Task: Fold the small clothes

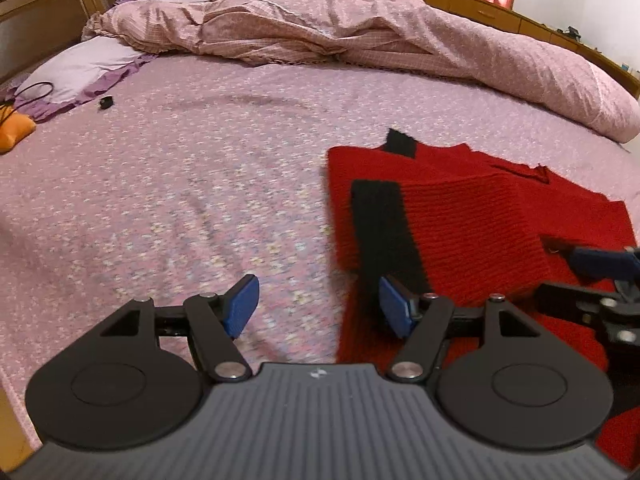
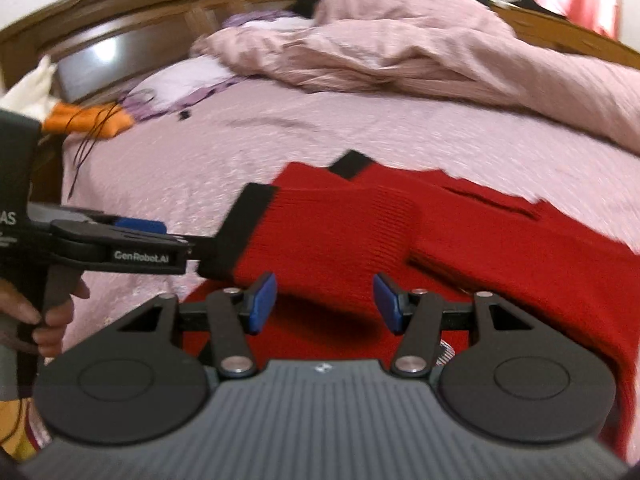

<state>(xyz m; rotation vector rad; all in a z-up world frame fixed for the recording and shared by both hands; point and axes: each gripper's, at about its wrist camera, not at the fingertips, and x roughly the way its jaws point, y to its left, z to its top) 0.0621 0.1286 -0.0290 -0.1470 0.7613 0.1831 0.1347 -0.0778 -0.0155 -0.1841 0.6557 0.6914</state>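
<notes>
Red knit sweater (image 1: pixel 472 216) with black cuffs (image 1: pixel 380 228) lies partly folded on the pink floral bedsheet (image 1: pixel 180 200), one sleeve laid across the body. Left gripper (image 1: pixel 318 306) hovers at the sweater's left edge, jaws apart, nothing between the blue pads. Right gripper (image 2: pixel 324 304) hangs over the sweater's near portion, jaws apart, gripping nothing. A hand (image 2: pixel 44 312) holds the left tool's handle. Beyond lie a rumpled pink duvet (image 1: pixel 360 28), a lilac pillow (image 1: pixel 76 68), an orange pouch (image 1: pixel 14 130) with black cable, and a wooden headboard (image 2: pixel 160 4).
</notes>
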